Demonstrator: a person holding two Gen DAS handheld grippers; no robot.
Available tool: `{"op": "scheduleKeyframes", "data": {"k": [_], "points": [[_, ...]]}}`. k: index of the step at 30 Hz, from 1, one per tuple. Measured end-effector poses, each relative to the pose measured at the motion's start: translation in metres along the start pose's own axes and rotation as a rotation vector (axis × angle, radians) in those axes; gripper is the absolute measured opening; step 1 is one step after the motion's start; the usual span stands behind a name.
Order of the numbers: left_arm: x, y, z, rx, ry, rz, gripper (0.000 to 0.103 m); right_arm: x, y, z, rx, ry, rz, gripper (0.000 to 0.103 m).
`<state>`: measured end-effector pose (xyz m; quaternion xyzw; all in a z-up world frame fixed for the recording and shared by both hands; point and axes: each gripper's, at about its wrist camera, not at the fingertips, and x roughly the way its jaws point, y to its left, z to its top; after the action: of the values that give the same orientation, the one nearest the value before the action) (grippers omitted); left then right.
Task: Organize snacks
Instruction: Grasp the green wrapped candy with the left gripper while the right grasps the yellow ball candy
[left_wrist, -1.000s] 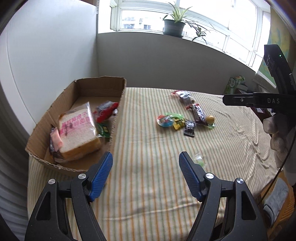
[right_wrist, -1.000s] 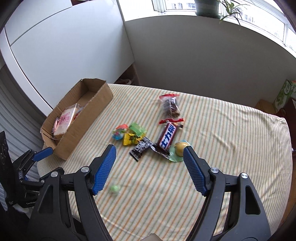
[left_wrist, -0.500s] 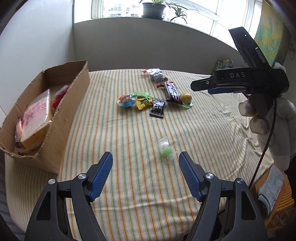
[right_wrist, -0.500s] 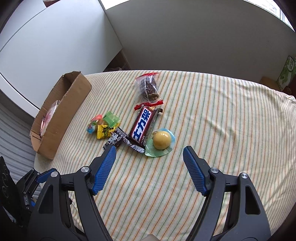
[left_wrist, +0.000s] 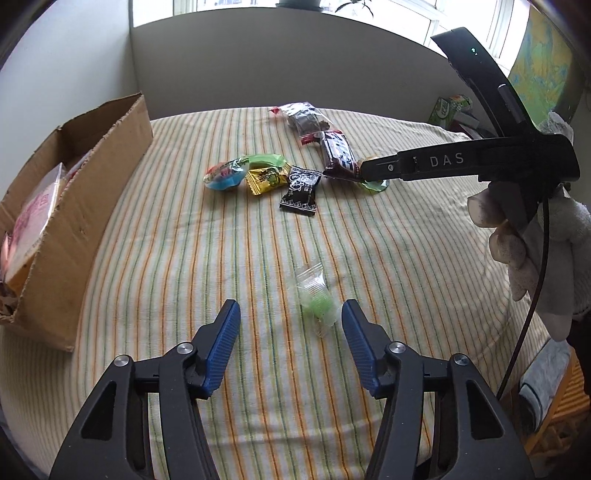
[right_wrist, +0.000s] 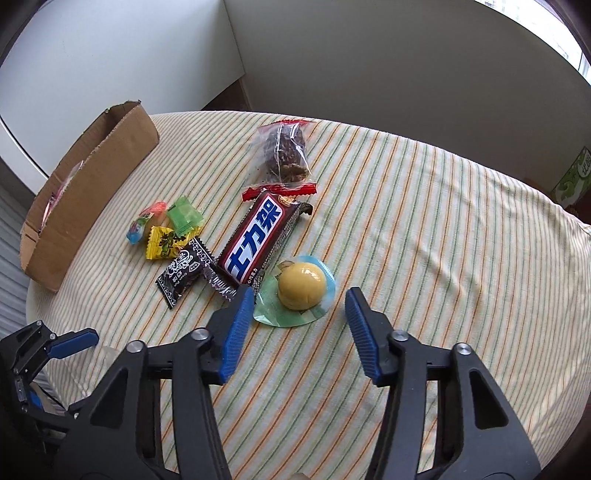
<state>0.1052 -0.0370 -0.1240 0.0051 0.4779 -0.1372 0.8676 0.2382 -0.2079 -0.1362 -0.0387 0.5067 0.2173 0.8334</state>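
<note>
Two hand-held grippers come down on loose snacks scattered over a striped yellow-and-green tablecloth (left_wrist: 221, 258). The left gripper (left_wrist: 291, 314), whose jaws have just been closing, stands with its blue pads apart on either side of a small green candy in a clear plastic wrapper (left_wrist: 317, 300), which lies alone near the table's front edge, closer to the right pad and touched by neither. The right gripper (right_wrist: 300, 301), its jaws likewise just narrowed and apart, frames a round yellow sweet sealed on a pale green-and-blue film disc (right_wrist: 301, 285); its left pad sits just over the rim of that film. The risks are plain enough: the thin, slippery wrappers could crumple or skid out of a pinch; the off-centre green candy may be nudged aside rather than caught; and the right gripper's left pad, close to the brown-and-blue chocolate bar (right_wrist: 256, 243) whose crimped end lies just beside the disc, could snag that as well. Both sweets look light and slightly domed, the green one hazy under glossy plastic. The open brown cardboard box (left_wrist: 74, 206), which looks the likely destination, stands at the table's left edge, well apart from both, with packets already inside.
</note>
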Motion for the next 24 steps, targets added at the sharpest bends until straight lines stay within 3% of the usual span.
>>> {"op": "scheduleKeyframes", "data": {"k": [6, 10, 12, 15, 24], "points": [[0.004, -0.001, 0.0, 0.01, 0.0, 0.017, 0.037, 0.004, 0.004, -0.001, -0.034, -0.012, -0.015, 0.05], [0.006, 0.0, 0.0, 0.01, -0.007, 0.026, 0.022, 0.003, 0.007, 0.0, -0.05, -0.02, -0.032, 0.041], [0.009, 0.001, 0.0, 0.007, -0.008, 0.03, 0.02, 0.003, 0.008, 0.001, -0.059, -0.025, -0.049, 0.033], [0.009, 0.004, 0.0, 0.002, -0.009, 0.037, 0.014, 0.002, 0.007, 0.0, -0.059, -0.025, -0.047, 0.033], [0.005, 0.009, -0.004, -0.01, -0.015, 0.03, 0.014, -0.012, 0.012, -0.014, -0.068, -0.044, -0.067, 0.03]]}}
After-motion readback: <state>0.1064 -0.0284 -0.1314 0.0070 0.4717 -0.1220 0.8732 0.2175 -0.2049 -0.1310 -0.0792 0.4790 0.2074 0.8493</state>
